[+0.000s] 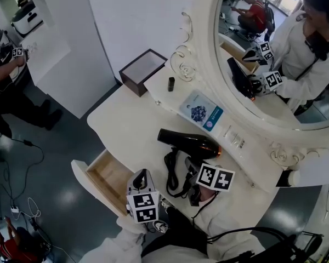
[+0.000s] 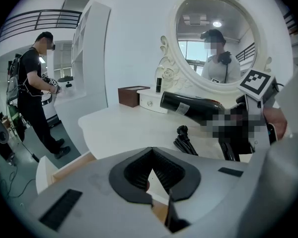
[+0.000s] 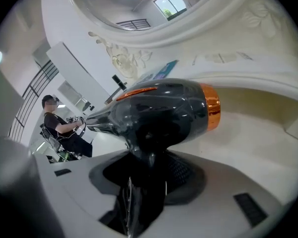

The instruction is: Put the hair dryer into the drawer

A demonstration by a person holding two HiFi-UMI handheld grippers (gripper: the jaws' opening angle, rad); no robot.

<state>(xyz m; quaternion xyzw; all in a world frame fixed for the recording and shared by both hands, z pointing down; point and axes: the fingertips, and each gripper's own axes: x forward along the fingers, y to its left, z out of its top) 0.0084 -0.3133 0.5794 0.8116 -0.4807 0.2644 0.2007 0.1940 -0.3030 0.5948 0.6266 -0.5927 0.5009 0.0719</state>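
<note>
Right tongs point(image 3: 145, 185) grip glossy black hair dryer point(image 3: 164, 108) with orange ring.

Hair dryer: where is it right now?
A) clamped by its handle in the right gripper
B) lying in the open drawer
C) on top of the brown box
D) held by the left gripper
A: in the right gripper view the hair dryer has its handle running down between the jaws of the right gripper, which close on it; the drawer holds no dryer.
</note>
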